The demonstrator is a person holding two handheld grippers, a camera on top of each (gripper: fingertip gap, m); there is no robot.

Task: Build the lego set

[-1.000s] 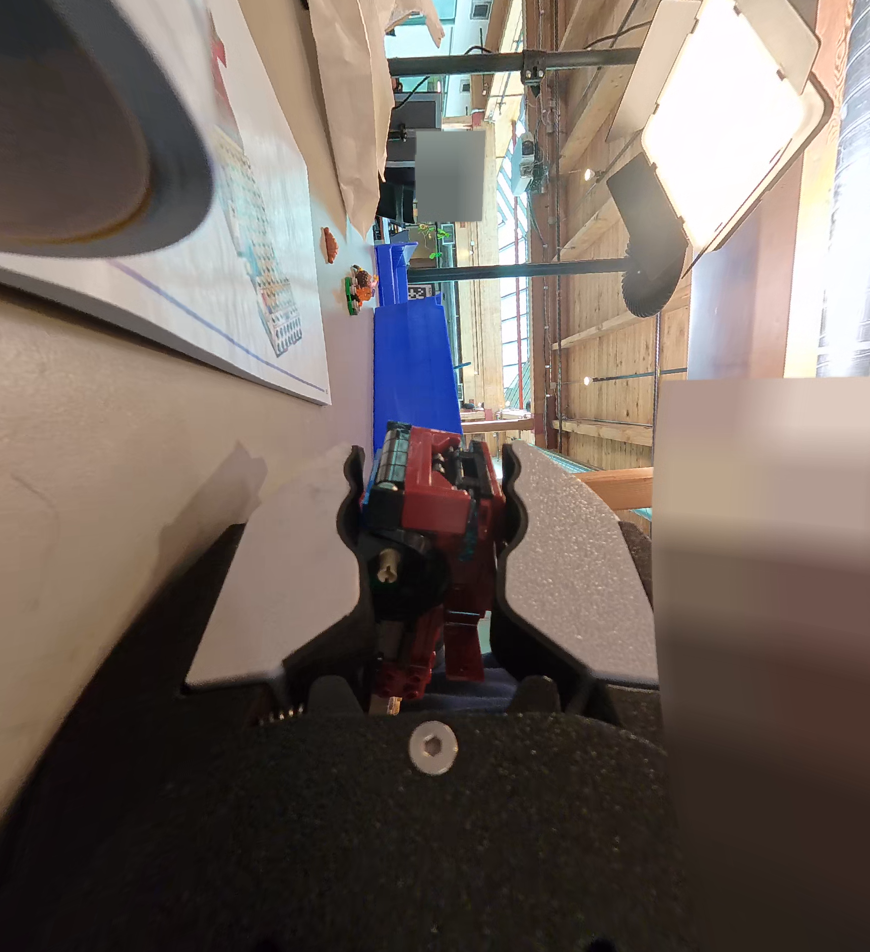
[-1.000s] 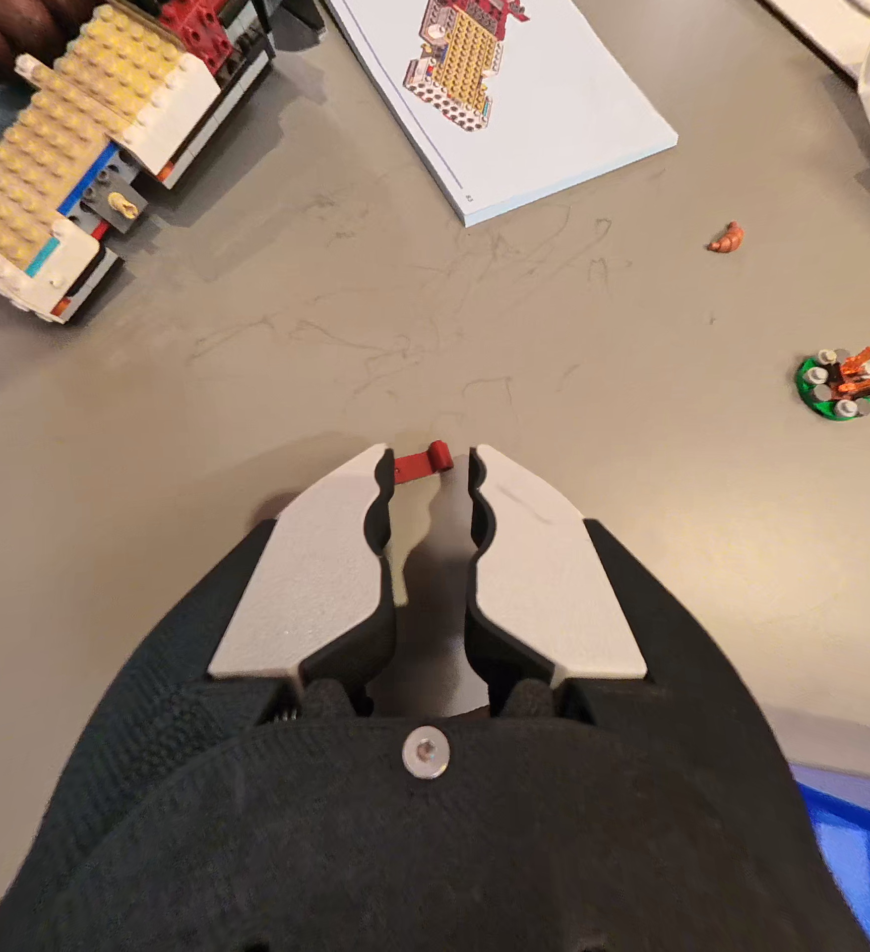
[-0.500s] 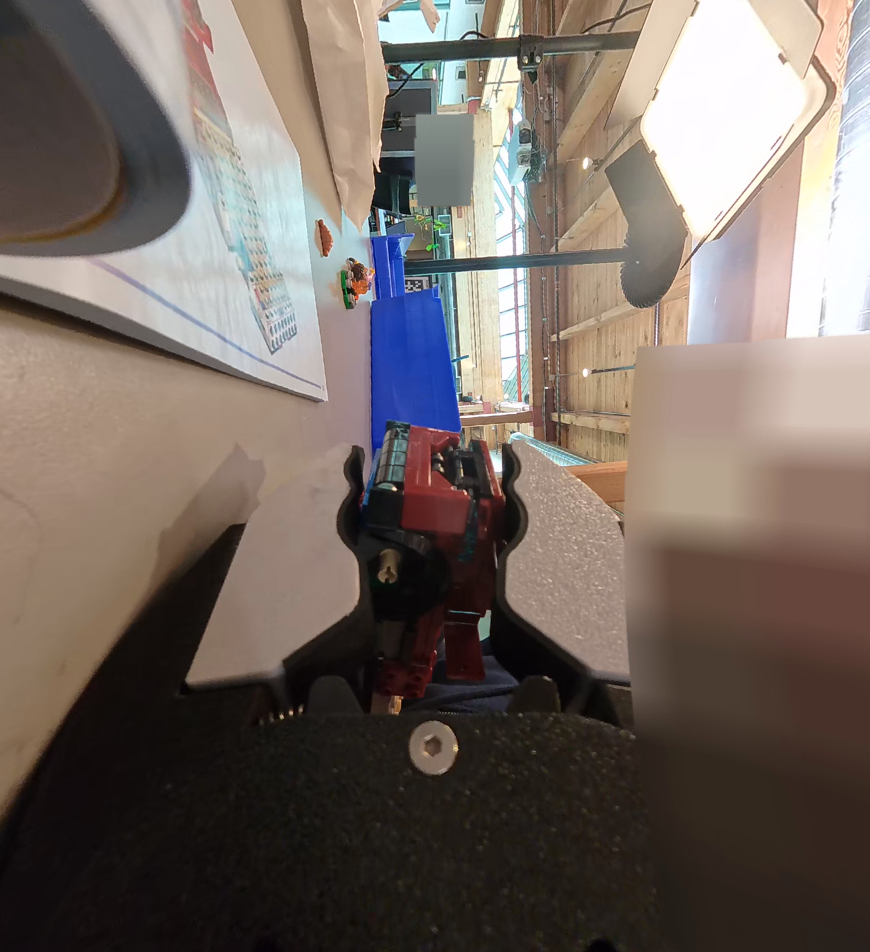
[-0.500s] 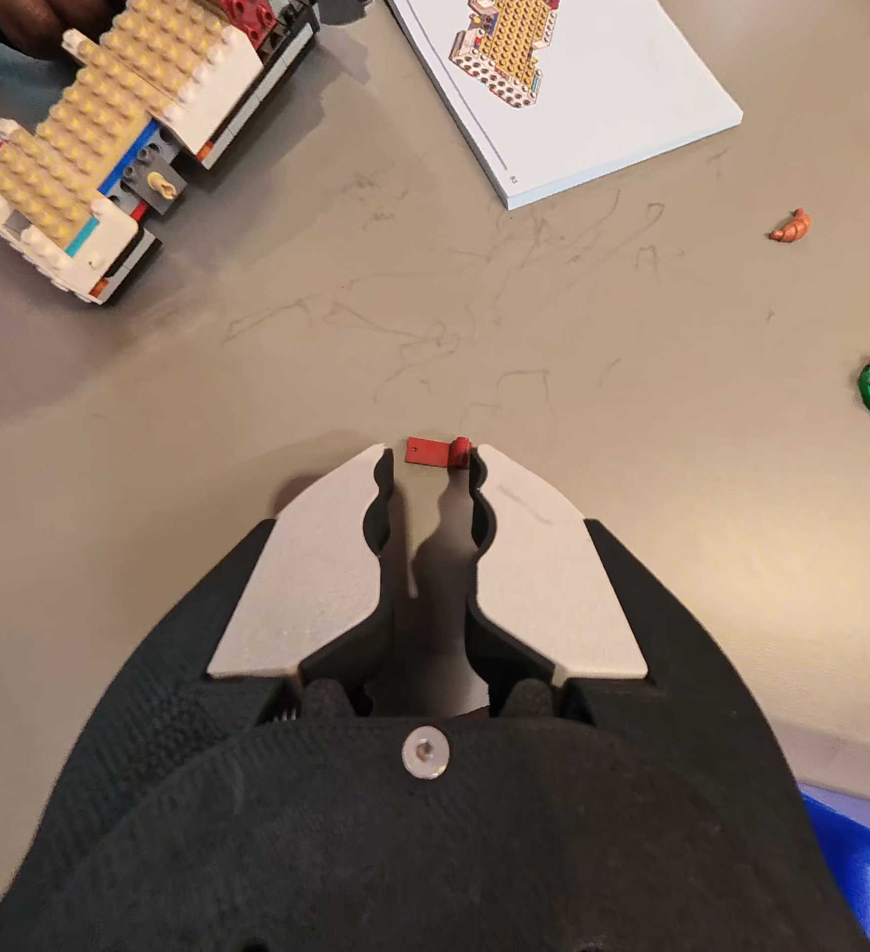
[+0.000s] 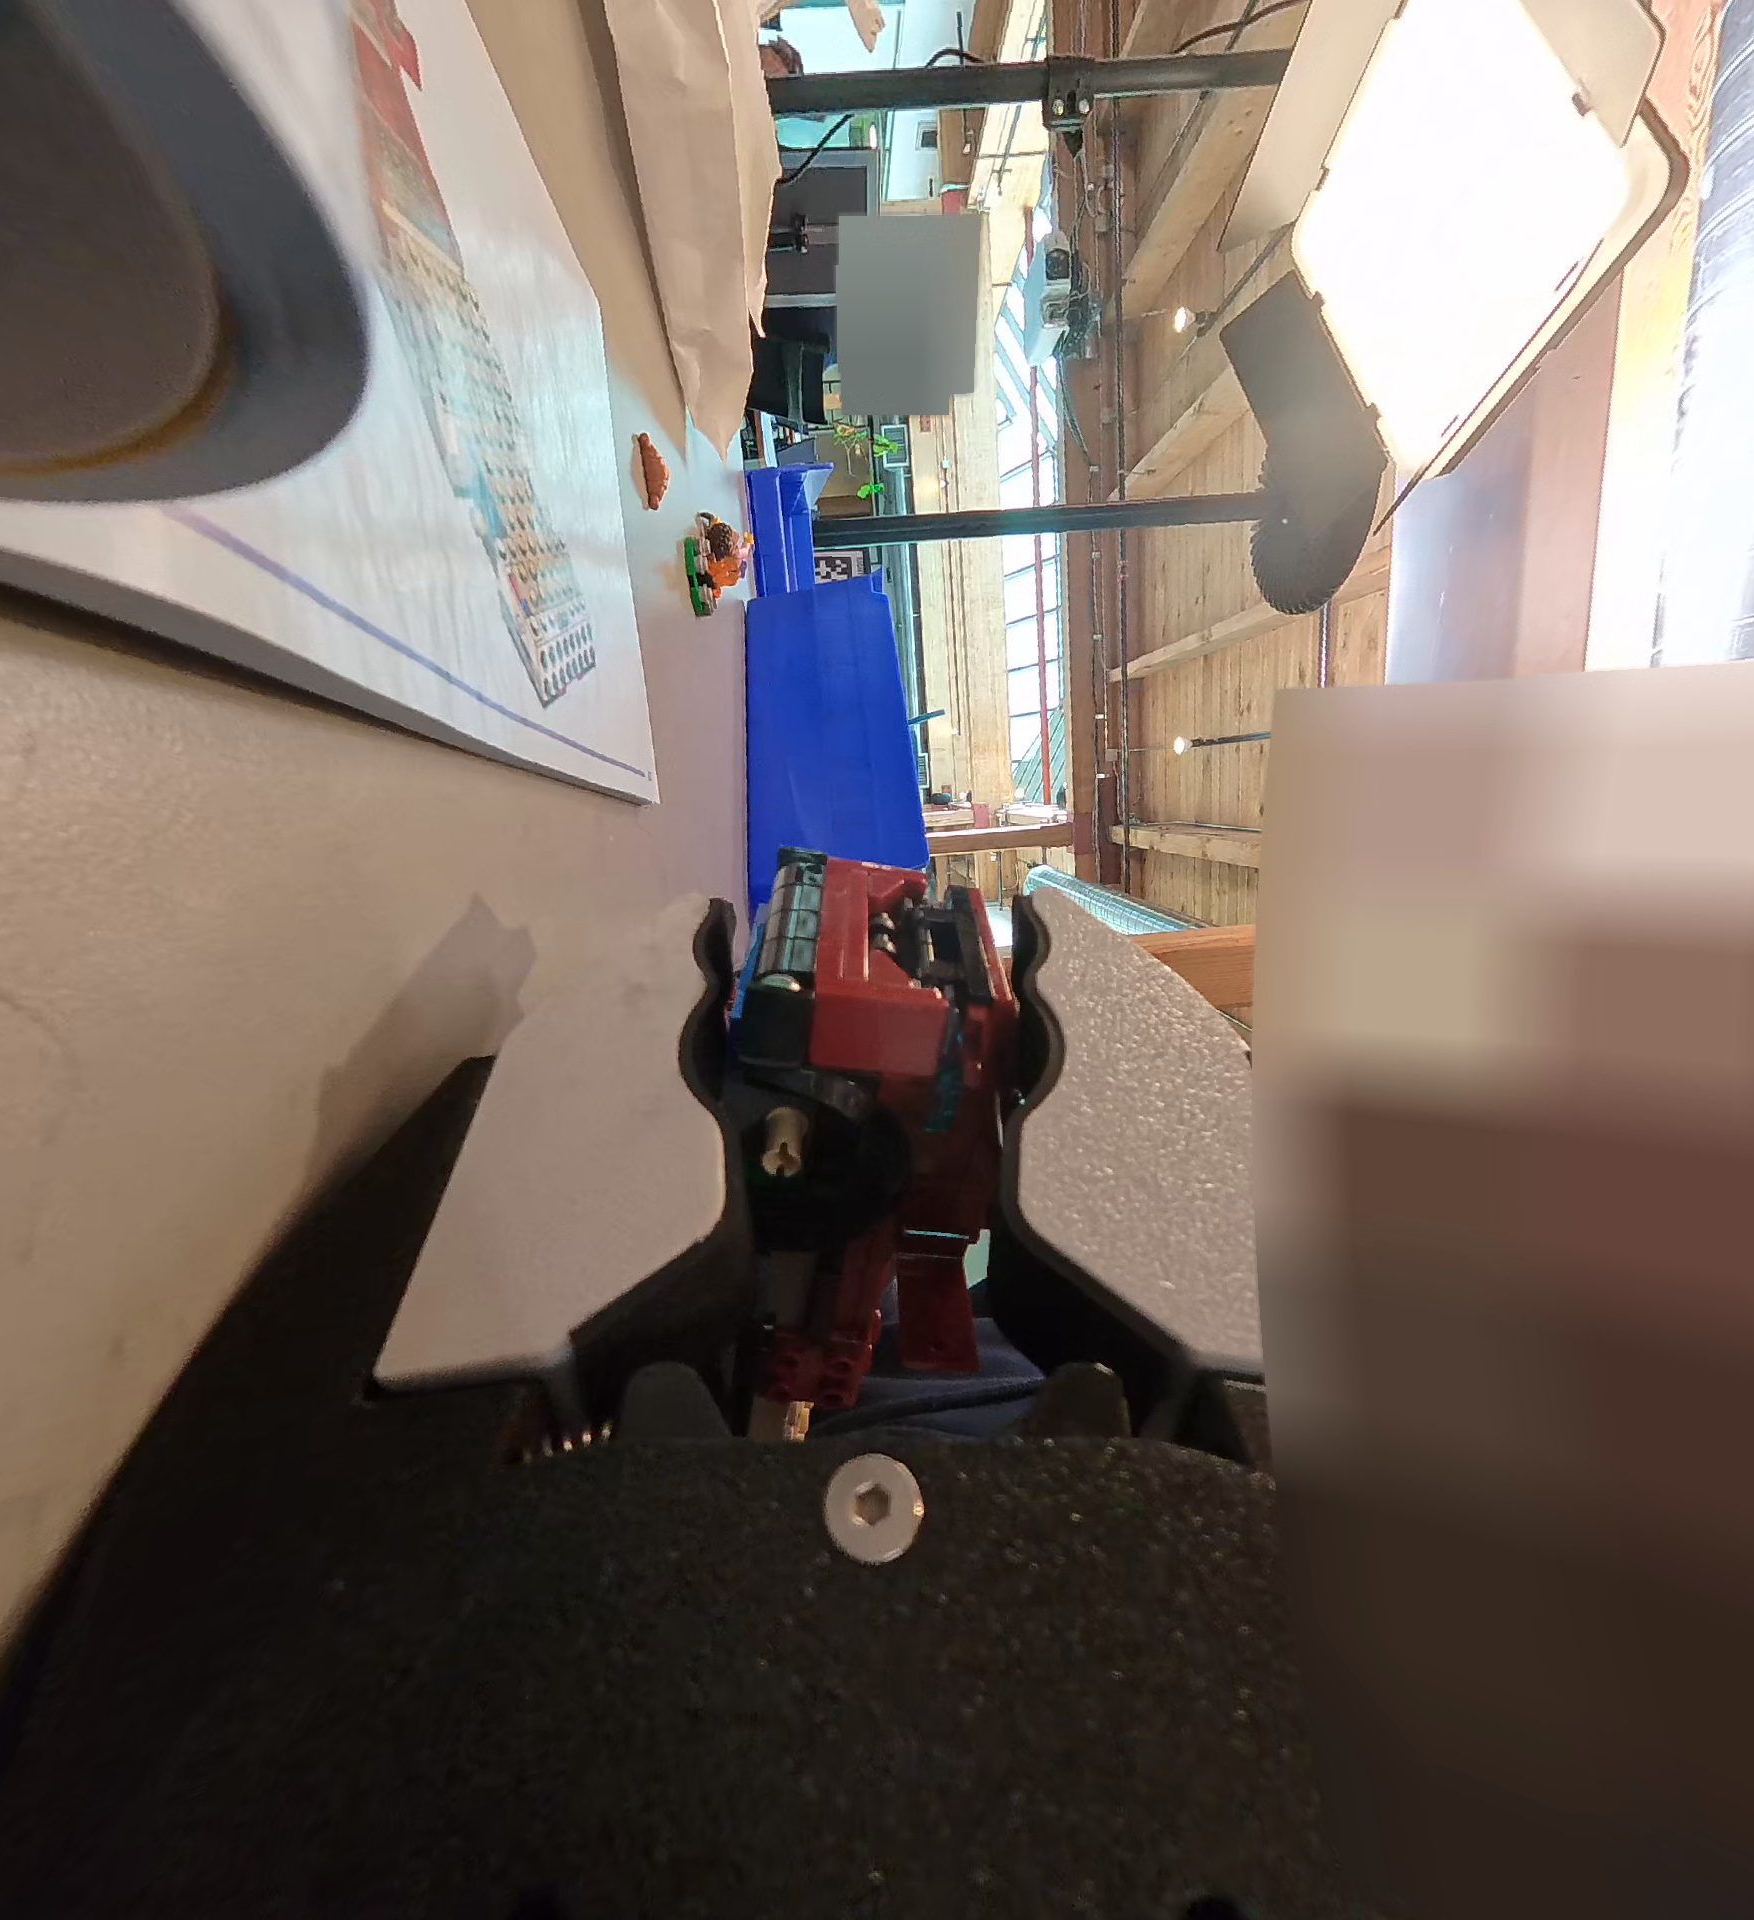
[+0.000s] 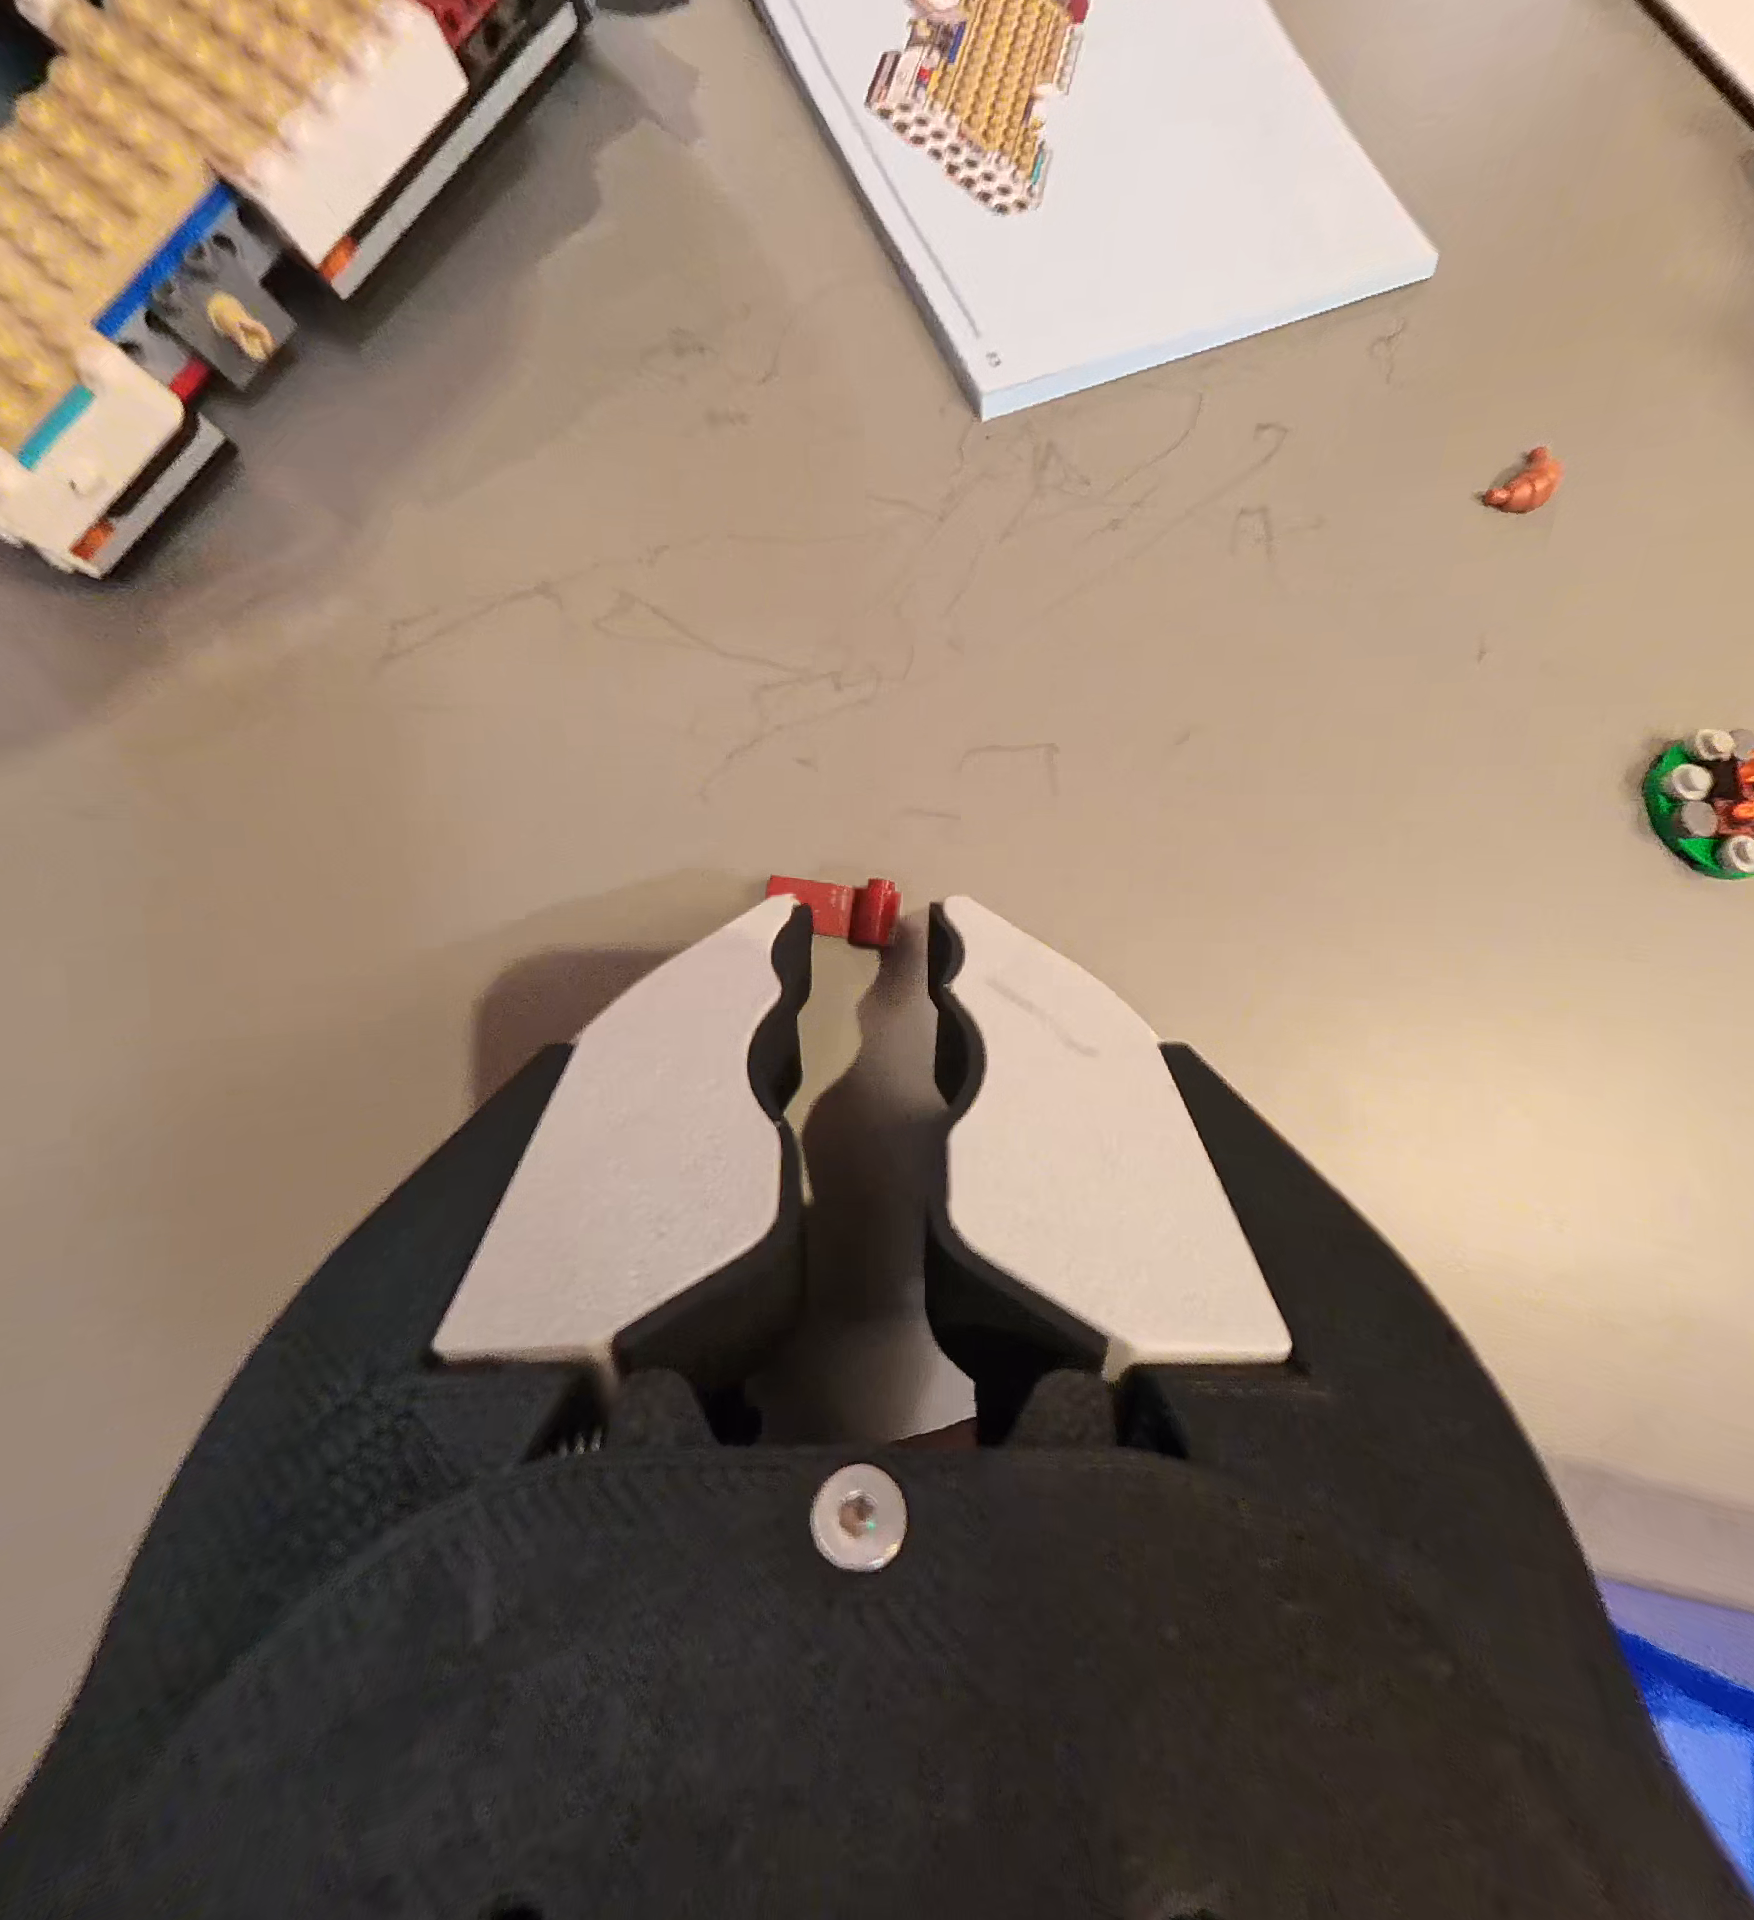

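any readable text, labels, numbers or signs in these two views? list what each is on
No wording quoted; here are the things that bear marks.
Instruction booklet: a tiny mark near its lower corner, too small to read; otherwise a printed picture of a brick model.
Black-and-white square tag past the blue bin: a coded pattern, no letters.
Brick model clamped in the left gripper: no print visible.
Small red piece at the open right gripper: plain.

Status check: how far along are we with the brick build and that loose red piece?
Done: the left gripper is clamped on the dark red and black brick assembly; the tan-studded model looks largely built. In hand: the right gripper is open just short of the small red piece, which lies on the table, ungrasped. Left: gripping that piece; the croissant piece and green round piece sit loose.
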